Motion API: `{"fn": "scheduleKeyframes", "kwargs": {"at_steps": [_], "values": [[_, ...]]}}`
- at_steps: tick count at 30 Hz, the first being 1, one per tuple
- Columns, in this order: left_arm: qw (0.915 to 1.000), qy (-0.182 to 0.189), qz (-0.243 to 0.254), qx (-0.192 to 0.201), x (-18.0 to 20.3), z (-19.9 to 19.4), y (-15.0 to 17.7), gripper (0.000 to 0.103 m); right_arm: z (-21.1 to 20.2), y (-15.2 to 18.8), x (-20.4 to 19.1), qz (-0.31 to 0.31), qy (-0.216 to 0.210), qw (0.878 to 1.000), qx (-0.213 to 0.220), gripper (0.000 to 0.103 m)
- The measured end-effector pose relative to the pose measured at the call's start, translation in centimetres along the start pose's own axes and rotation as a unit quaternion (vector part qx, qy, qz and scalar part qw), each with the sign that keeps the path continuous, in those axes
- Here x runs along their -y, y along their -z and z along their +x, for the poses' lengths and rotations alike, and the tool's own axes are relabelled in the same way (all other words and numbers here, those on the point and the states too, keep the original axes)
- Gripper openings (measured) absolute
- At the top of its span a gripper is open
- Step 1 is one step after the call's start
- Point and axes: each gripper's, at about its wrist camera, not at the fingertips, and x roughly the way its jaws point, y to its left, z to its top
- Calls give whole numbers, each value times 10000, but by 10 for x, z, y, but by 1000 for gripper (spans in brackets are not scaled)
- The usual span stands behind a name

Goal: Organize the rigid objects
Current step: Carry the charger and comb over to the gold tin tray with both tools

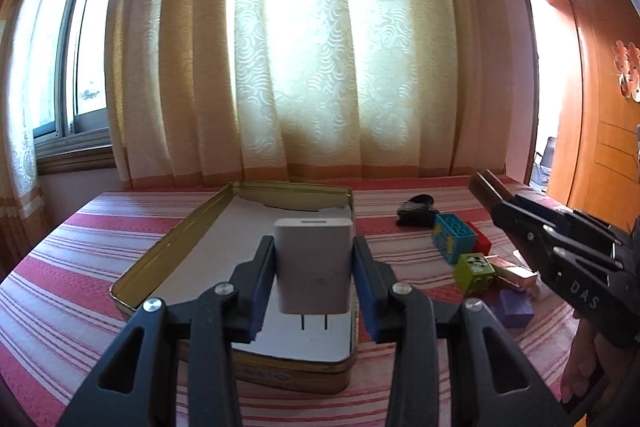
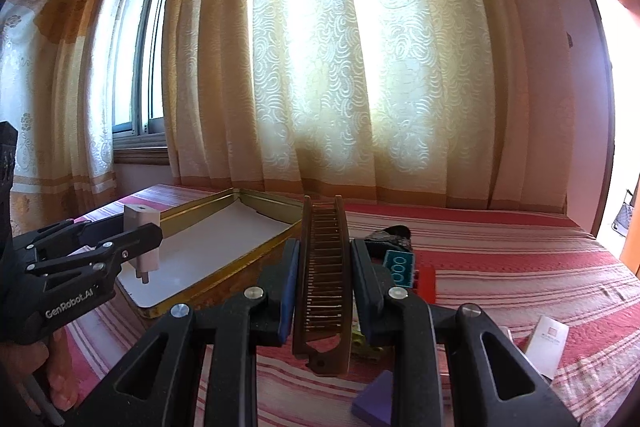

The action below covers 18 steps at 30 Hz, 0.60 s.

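While you hold both tools over the bed [image 1: 60, 267], note that the left gripper [image 1: 314, 267] is pinching one white charger [image 1: 314, 259] by its sides, prongs pointing down, above the near end of one open gold tin [image 1: 132, 267]. Your right gripper [image 2: 324, 287] is pinching one brown comb [image 2: 324, 279] edge-on between its pads, teeth facing the camera, with the comb running forward past the fingertips. Just right of the tin, on the striped bedcover, you can count five small blocks in the left view: one purple block [image 1: 514, 307] nearest, one rose-gold box [image 1: 516, 273], one green block [image 1: 474, 273], then one blue block [image 1: 454, 237] touching one red block [image 1: 480, 237]. One white card box [image 2: 546, 347] lies at the right in the right view. Farther back sits one dark object [image 1: 416, 211], too blurred to identify. Beyond the bed hangs one patterned curtain [image 1: 304, 47] over the window [image 1: 80, 47].
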Motion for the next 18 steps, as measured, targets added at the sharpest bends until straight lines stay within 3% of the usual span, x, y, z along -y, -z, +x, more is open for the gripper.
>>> {"fn": "scheduleKeyframes", "kwargs": {"at_steps": [9,18], "values": [[9999,-44,-153,3,-11,2,0,37,7,-2,-18,-89,-192,9998,-14,28],[9979,-173,-618,-74,-30,6,0,37,10,-3,-31,-149,-361,9992,4,28]]}}
